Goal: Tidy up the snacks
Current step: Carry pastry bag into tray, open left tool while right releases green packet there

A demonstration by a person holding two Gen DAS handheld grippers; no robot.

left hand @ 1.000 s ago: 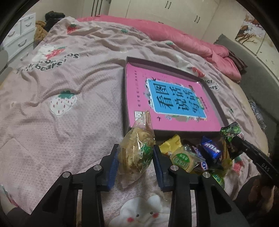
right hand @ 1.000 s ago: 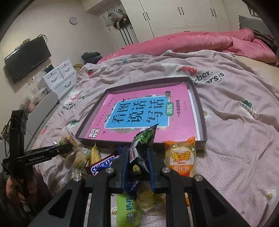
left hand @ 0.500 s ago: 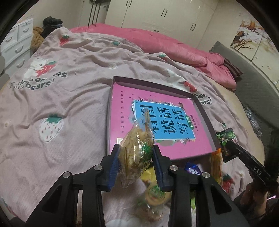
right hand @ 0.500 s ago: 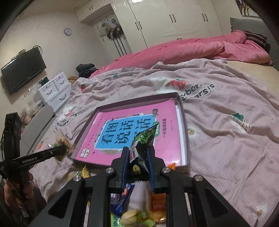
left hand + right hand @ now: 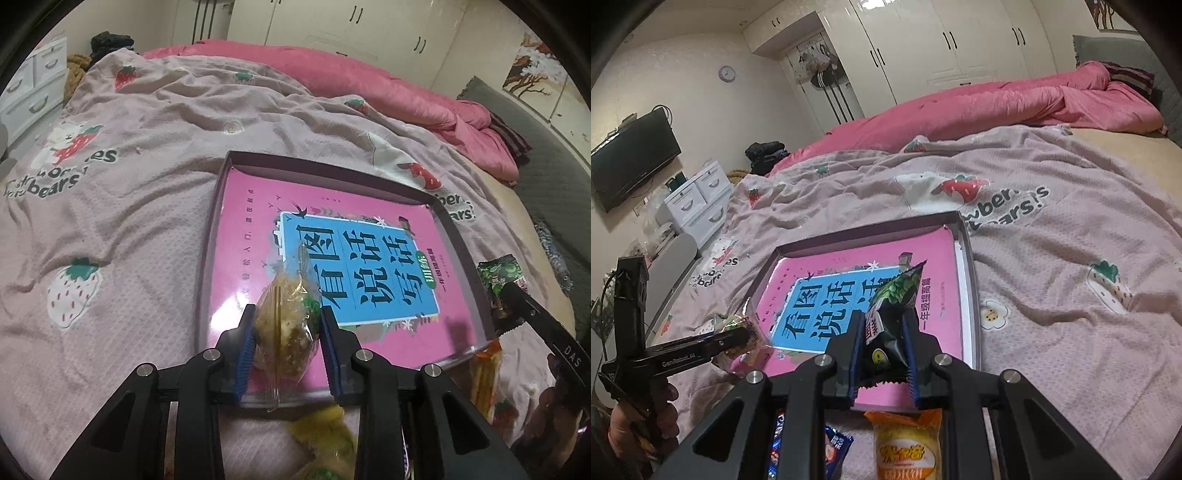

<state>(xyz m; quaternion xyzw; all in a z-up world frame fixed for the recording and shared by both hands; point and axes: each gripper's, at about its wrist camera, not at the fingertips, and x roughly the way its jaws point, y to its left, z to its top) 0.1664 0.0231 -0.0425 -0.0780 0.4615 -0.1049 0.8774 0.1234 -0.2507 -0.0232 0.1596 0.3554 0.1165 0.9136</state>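
My left gripper (image 5: 287,341) is shut on a clear bag of yellow-brown crackers (image 5: 286,325) and holds it over the near edge of a shallow dark box (image 5: 325,164) with a pink book (image 5: 258,221) lying in it. My right gripper (image 5: 882,356) is shut on a dark green and black snack packet (image 5: 892,314) above the box's near side (image 5: 973,280). The right gripper and its packet also show in the left wrist view (image 5: 504,282). The left gripper with its bag shows in the right wrist view (image 5: 735,341).
Loose snacks lie on the bedspread in front of the box: an orange packet (image 5: 908,448), a blue wrapper (image 5: 836,452), a yellow one (image 5: 325,435). A pink duvet (image 5: 997,107) lies at the back. White drawers (image 5: 698,203) and a TV (image 5: 631,158) stand left.
Both grippers rose and moved forward with their snacks, from over the loose pile to above the near edge of the box. The pile has dropped to the bottom of both views.
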